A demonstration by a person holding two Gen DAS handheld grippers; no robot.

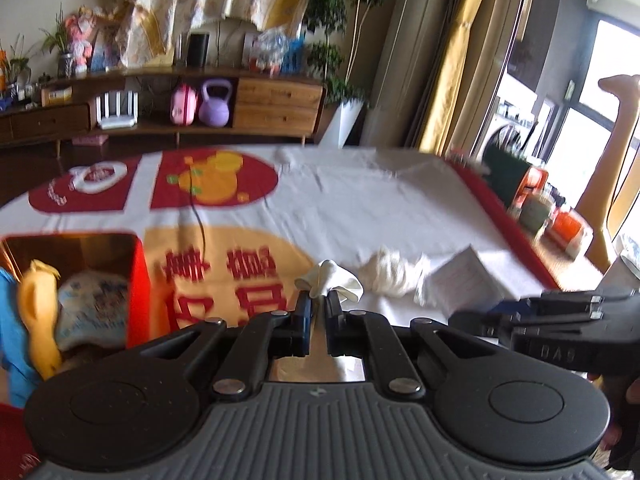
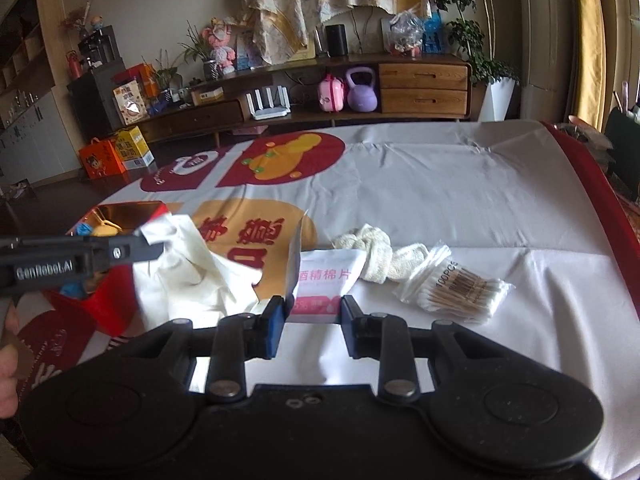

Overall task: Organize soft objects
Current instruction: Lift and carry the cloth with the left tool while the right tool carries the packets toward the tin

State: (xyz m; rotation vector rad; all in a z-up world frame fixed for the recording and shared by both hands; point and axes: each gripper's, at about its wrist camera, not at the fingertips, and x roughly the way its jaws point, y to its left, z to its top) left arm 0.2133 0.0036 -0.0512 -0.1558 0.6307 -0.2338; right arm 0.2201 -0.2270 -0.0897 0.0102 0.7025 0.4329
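Note:
My left gripper point(image 1: 318, 300) is shut on a white latex glove point(image 1: 330, 278) and holds it above the table; in the right wrist view the glove point(image 2: 196, 272) hangs from that gripper point(image 2: 154, 246). A red box point(image 1: 138, 280) at the left holds a yellow item point(image 1: 36, 308), a blue item and a printed packet point(image 1: 94, 308). My right gripper point(image 2: 312, 312) is open just before a white alcohol-pad packet point(image 2: 326, 276). A rolled white cloth point(image 2: 374, 252) and a bag of cotton swabs point(image 2: 456, 284) lie to the right.
The table wears a white cloth with red and orange prints point(image 2: 420, 184) and a red right edge point(image 2: 600, 192). A wooden sideboard point(image 2: 424, 88) with a purple kettlebell point(image 2: 362, 94) stands beyond. Boxes and jars point(image 1: 560, 216) sit off the right.

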